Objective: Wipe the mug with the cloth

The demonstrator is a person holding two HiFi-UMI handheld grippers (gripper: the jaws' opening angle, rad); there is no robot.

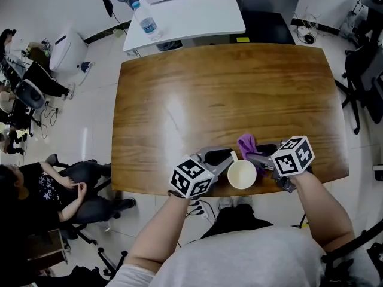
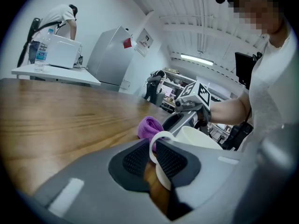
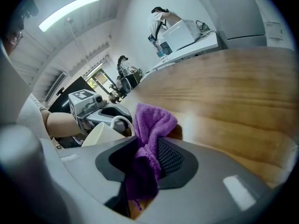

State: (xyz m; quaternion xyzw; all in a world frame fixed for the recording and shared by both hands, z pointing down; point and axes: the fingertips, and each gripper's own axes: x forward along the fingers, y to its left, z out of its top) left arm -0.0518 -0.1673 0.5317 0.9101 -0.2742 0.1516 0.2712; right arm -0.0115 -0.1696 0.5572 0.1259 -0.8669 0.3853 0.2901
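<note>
**Item 1. Off-white, round ceramic mug** (image 1: 242, 174). Stands upright, mouth up, at the near edge of the glossy brown wooden table (image 1: 227, 88), between the two tools. Its thin loop handle is turned toward the person's left.

**Item 2. Left gripper** (image 2: 152, 158). Clenched on the mug's handle, with the white loop pinched between the two ribbed pads. Judged purpose: to anchor the mug so it neither slides nor spins under rubbing, while leaving the rim and wall free on the opposite side.

**Item 3. Purple, fluffy microfibre cloth** (image 3: 150, 125). Bunched. One rounded fold stands proud ahead of the jaws and a loose tail hangs beneath them. It sits just beside the mug, at the far right of its rim. Contact with the mug cannot be confirmed.

**Item 4. Right gripper** (image 3: 148, 161). Grasping the cloth at its middle, angled downward toward the mug. Judged purpose: the projecting fold serves as a soft wiping face, keeping the hard jaws off the ceramic.

**Status.** Mug secured and cloth presented. Wiping appears about to begin or barely begun.
</note>
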